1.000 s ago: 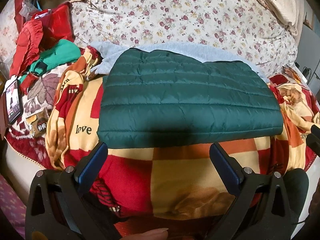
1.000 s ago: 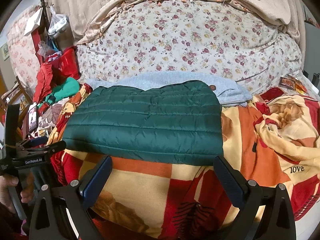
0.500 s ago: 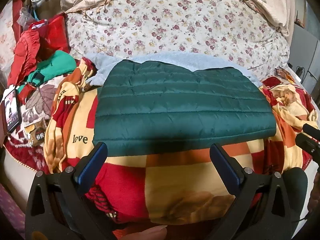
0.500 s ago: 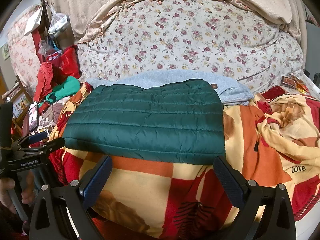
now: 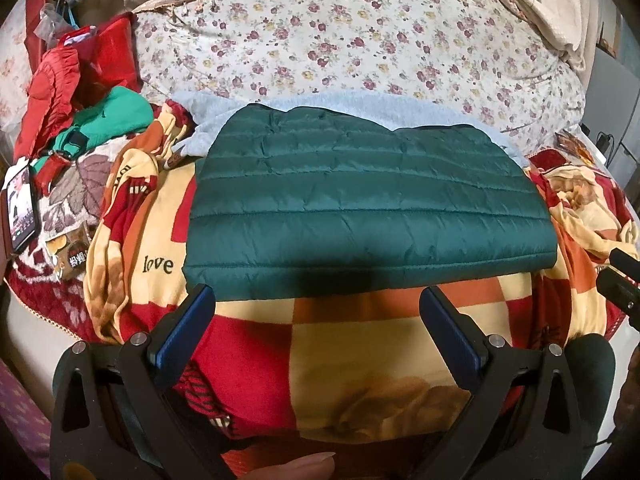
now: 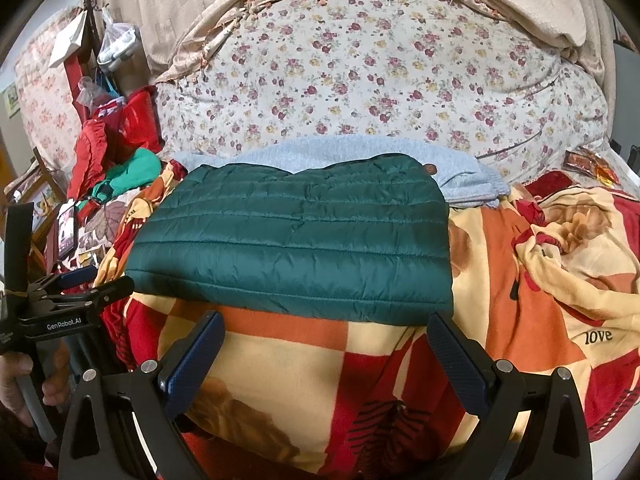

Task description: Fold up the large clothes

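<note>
A dark green quilted jacket (image 5: 368, 204) lies folded into a flat rectangle on a checked red, orange and yellow blanket (image 5: 360, 344); it also shows in the right wrist view (image 6: 296, 240). A folded light blue fleece (image 6: 460, 176) lies under its far edge. My left gripper (image 5: 316, 312) is open and empty, just short of the jacket's near edge. My right gripper (image 6: 324, 340) is open and empty, just short of the near edge too. The left gripper also shows at the left of the right wrist view (image 6: 92, 280).
A floral quilt (image 5: 360, 48) is piled behind the jacket. Red and green clothes (image 5: 80, 104) are heaped at the far left, with a phone (image 5: 20, 208) and a snack packet (image 5: 74, 252) beside them. The blanket is bunched at the right (image 6: 572, 248).
Both grippers have drawn back a little from the jacket and tilted up. The jacket has not moved.
</note>
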Demonstrator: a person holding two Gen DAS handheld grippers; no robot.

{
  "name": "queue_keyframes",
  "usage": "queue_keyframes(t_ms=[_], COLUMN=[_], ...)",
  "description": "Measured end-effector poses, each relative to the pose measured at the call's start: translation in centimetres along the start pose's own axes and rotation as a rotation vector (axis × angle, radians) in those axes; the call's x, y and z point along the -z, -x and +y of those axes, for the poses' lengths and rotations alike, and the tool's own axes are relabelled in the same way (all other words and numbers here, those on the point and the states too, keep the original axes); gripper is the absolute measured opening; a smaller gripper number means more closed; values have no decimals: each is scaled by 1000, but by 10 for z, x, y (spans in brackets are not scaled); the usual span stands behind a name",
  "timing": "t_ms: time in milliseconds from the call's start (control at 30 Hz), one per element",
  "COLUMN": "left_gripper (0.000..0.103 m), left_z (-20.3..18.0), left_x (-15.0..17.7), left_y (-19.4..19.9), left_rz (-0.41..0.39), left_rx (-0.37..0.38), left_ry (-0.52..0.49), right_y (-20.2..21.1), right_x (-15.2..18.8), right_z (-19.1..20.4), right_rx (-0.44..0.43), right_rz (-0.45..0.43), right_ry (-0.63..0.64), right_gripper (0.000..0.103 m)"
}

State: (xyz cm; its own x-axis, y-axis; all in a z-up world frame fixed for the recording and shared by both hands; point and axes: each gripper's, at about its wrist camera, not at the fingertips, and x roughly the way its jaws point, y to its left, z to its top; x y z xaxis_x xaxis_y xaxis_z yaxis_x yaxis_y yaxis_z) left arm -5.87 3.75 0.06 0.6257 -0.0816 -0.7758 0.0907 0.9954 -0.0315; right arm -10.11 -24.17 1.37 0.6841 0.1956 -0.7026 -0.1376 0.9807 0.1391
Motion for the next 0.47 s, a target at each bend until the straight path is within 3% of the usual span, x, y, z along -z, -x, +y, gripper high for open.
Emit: queue_keyframes(t_ms=[267, 467], left_gripper=[102, 102], left_z=[-2, 2], left_x=[2, 3], left_y=[-1, 8], left_rz=[2, -64], left_rx=[3, 6], left_ry=[-8, -7], right_y=[0, 0], right_x=[0, 0], right_z=[2, 2], right_rx=[1, 2], right_rz=[-1, 3], right_ry=[-1, -2], right_gripper=[100, 100])
